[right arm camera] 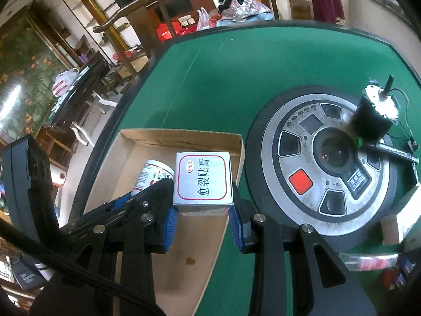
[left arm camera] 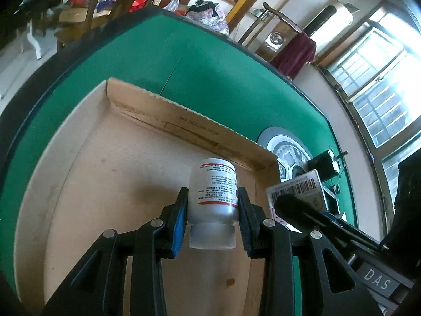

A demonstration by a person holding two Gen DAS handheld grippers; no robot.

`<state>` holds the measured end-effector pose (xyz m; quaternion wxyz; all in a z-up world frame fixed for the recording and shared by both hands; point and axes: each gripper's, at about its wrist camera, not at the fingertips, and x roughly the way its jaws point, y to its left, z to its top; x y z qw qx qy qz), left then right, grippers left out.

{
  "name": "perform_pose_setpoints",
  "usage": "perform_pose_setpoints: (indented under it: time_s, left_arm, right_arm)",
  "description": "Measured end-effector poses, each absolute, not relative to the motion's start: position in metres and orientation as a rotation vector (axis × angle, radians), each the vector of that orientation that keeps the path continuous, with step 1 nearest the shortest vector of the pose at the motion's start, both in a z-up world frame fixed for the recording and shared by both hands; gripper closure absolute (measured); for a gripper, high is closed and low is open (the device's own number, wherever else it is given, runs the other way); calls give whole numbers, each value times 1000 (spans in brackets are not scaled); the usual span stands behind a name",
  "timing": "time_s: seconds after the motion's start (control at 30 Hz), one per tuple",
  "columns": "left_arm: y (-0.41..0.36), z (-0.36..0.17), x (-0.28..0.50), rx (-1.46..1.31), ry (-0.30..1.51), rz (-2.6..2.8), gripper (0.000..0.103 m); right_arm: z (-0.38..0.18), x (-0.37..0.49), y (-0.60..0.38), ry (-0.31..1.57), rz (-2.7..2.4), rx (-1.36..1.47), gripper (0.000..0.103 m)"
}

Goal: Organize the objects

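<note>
My left gripper (left arm camera: 212,197) is shut on a white medicine bottle (left arm camera: 214,189) with a red-edged label, held cap toward the camera above the open cardboard box (left arm camera: 110,173). The bottle (right arm camera: 154,175) and the left gripper (right arm camera: 147,197) also show in the right wrist view, over the box (right arm camera: 184,135). My right gripper (right arm camera: 204,210) is shut on a silver carton (right arm camera: 202,177) with a red border and Chinese print, held over the box's right side. The carton (left arm camera: 302,187) shows its barcode side in the left wrist view.
The box lies on a green felt table (right arm camera: 223,79). A round grey control panel (right arm camera: 326,163) with a red button sits right of the box, with a black motor (right arm camera: 373,115) and wires on it. Small items lie at the lower right (right arm camera: 373,262). Chairs stand beyond the table.
</note>
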<state>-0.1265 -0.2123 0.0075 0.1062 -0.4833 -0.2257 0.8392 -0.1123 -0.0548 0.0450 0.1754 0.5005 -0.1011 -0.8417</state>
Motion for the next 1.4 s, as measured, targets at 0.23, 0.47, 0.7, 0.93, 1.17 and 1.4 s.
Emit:
perform_pose_setpoints:
  time_s: [0.23,0.47,0.7,0.93,1.17,1.4]
  left_arm:
    - [-214,6,-129,-1403,-709,2484,72]
    - [-211,11,-123,-1396,-712,2491,71]
    - [-212,50,-90,-1324,-694,2553,71]
    - [-184,127,-9,-1115,-684,2545,86]
    - [-138,240,67,-886,-599,2474,86]
    - [-158,426,140,-479,-398,2763,86]
  right_arm:
    - [45,-121,-53,-255,-2381,1433,70]
    - [52,-121,-43,-288,-2381,1412,69]
    - [87,-93,-17,-260,-2468,1307,69]
    - [155,-12,57,-324,-2485,1153,67]
    - [232,72,129,-306,-2572,973,62]
    - [359,142,197,-234,-2757,789,62]
